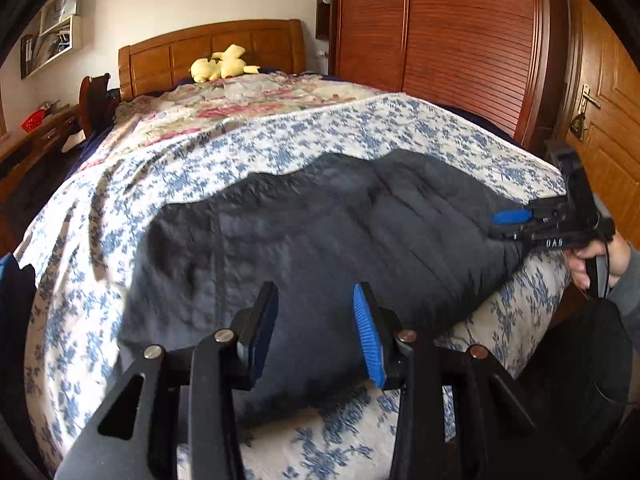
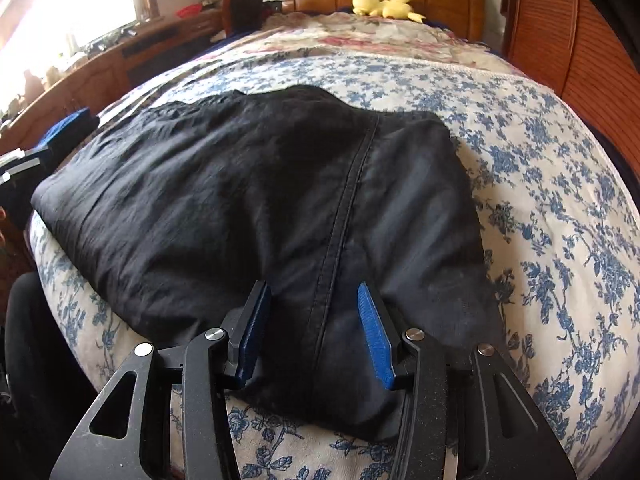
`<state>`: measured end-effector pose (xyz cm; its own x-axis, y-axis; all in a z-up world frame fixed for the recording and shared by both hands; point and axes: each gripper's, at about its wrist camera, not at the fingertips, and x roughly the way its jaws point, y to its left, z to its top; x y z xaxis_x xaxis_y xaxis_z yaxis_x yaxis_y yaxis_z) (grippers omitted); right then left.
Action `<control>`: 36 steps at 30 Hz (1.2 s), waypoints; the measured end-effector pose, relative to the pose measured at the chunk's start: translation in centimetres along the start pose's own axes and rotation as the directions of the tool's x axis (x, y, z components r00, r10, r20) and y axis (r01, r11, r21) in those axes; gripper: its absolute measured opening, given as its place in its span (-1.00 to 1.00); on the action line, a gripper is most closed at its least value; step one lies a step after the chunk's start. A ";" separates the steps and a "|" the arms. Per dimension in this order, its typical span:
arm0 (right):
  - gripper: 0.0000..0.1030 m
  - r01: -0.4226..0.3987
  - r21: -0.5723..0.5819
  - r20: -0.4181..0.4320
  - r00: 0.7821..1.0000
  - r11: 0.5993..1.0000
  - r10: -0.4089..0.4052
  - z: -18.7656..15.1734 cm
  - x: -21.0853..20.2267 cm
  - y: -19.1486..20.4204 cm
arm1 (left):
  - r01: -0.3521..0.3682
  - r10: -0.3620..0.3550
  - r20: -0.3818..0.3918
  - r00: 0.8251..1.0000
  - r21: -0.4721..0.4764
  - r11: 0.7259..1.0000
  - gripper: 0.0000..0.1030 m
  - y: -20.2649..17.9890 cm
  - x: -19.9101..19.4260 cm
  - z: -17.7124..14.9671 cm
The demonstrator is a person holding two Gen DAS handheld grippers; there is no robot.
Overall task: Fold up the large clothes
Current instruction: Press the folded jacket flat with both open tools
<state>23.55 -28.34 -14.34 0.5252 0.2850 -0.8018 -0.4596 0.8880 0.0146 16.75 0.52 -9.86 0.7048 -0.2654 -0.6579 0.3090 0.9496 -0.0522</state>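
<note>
That dark garment (image 2: 248, 200) spread flat on the floral bedspread (image 2: 560, 220) looks thin, floppy and a bit slick, so with your left gripper (image 1: 316, 332) and right gripper (image 2: 314, 332) both open and empty over its near edge, pinch right at the hem by the seam (image 2: 344, 216).

Soft daylight, blown-out window (image 2: 60, 12), fisheye-bent edges, slight blur.

A home bedroom — a bed (image 1: 248, 152) with a carved wooden headboard (image 1: 212, 50) fills the room, spread with a blue-flowered sheet (image 2: 552, 184) and a rose-patterned quilt (image 1: 240, 100). A yellow plush toy (image 1: 222, 65) lies at the far end. A slatted wooden wardrobe (image 1: 460, 40) stands right, a panelled door (image 1: 604, 92) beside it — wall shelves (image 1: 56, 28) far left.
</note>
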 end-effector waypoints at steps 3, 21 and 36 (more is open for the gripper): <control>-0.10 0.022 -0.013 0.032 0.999 1.000 -0.022 0.2 -0.9 0.5 | -0.012 0.012 -0.015 1.000 -0.006 1.000 -0.27 -0.2 0.6 -0.8; -0.10 -0.133 -0.149 0.104 0.983 0.980 0.149 4.3 2.5 10.5 | -0.053 0.051 -0.051 0.997 -0.048 0.997 -0.23 0.2 2.3 -3.1; -0.09 -0.084 -0.228 0.048 0.994 0.970 0.097 2.0 5.2 11.7 | -0.149 0.144 -0.057 0.988 -0.097 0.984 -0.22 2.2 -1.6 -4.9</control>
<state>22.36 -15.77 -17.17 0.5120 0.3870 -0.7669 -0.6531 0.7553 -0.0548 13.17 3.85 -12.66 0.7045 -0.1157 -0.7002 0.1368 0.9903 -0.0260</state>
